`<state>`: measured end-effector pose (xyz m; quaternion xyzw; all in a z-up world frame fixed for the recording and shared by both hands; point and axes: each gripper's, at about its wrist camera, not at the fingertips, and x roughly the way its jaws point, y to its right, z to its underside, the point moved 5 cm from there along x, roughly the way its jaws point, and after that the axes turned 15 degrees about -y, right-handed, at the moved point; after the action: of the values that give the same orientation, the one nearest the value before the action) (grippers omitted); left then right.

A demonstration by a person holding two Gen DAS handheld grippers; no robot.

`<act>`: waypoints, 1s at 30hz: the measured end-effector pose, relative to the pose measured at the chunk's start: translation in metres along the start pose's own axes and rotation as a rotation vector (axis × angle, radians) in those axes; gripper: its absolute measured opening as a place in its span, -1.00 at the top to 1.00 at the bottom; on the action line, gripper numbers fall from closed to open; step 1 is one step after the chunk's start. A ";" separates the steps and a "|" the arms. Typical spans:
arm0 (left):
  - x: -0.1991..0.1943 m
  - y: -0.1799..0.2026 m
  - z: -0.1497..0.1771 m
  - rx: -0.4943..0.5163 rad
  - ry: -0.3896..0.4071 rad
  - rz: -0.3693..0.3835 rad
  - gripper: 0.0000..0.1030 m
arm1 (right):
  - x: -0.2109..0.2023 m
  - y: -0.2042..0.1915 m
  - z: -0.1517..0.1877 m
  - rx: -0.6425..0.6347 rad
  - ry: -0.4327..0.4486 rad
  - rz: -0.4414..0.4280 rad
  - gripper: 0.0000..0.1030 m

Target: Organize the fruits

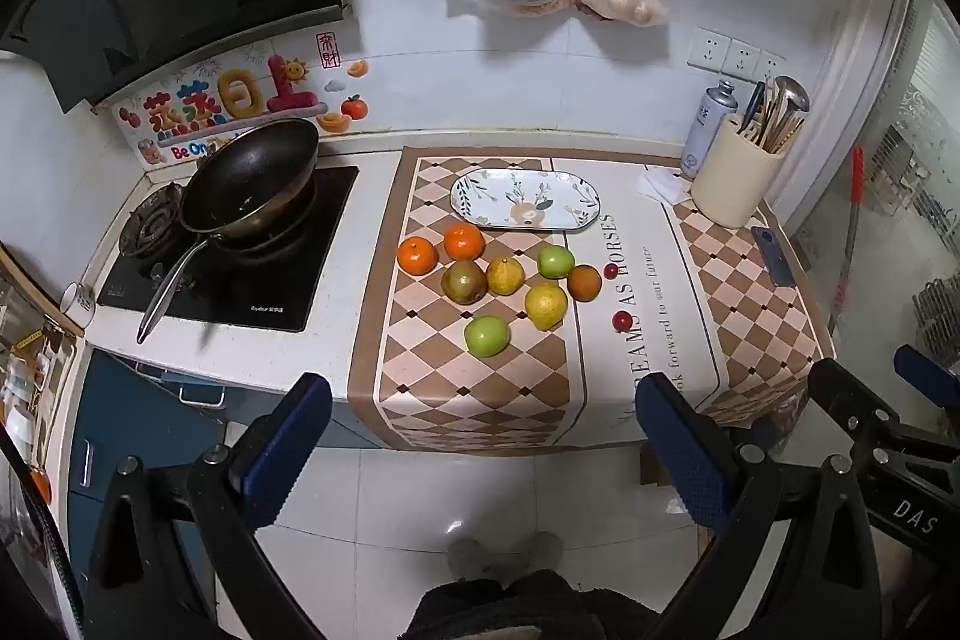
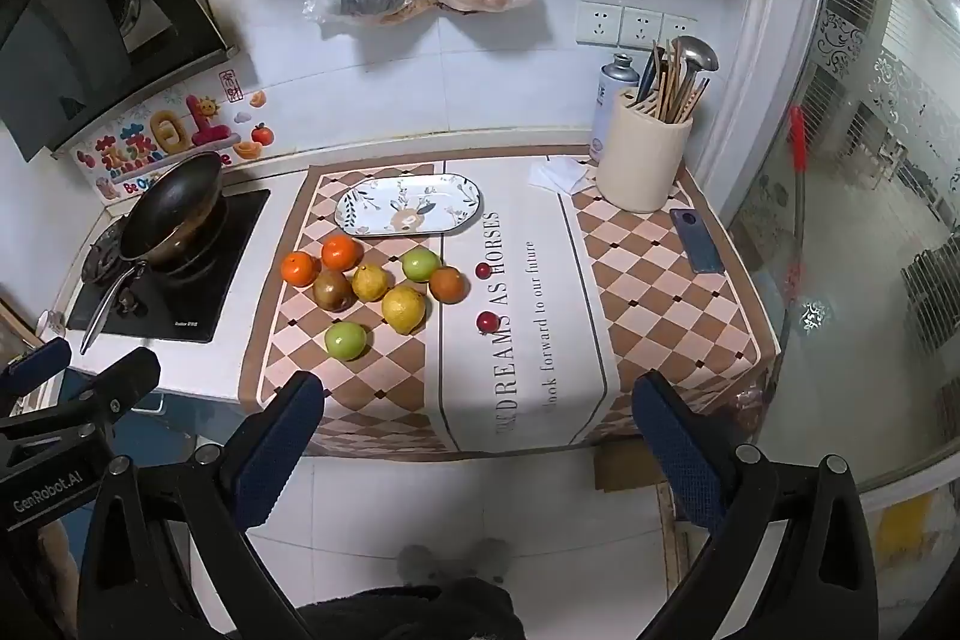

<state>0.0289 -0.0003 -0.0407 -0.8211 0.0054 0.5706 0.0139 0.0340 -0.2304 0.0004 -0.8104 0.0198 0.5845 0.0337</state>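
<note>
The desk (image 1: 372, 220) carries a checked cloth (image 1: 480, 388). On it, an oval patterned plate (image 1: 525, 199) lies bare at 12 o'clock of the fruit. The fruit sits in a loose cluster just beside the plate: two oranges (image 1: 417, 256), a brown pear (image 1: 463, 282), yellow pears (image 1: 546, 305), green apples (image 1: 486, 335), and two small red fruits (image 1: 622, 320) at 3 o'clock. Both the left tool (image 1: 483, 421) and right tool (image 2: 477, 418) hang spread wide over the floor, holding nothing, well apart from the fruit.
</note>
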 end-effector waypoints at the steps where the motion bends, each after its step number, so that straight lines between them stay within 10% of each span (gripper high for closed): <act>1: 0.000 0.001 0.000 -0.009 0.002 0.031 -1.00 | -0.001 0.000 0.000 0.004 0.008 -0.011 -1.00; 30: -0.018 -0.014 0.002 -0.016 0.020 0.008 -1.00 | -0.010 -0.015 0.004 -0.023 0.013 -0.017 -1.00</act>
<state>0.0212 0.0134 -0.0247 -0.8269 0.0042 0.5623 0.0051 0.0285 -0.2147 0.0088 -0.8148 0.0063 0.5790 0.0293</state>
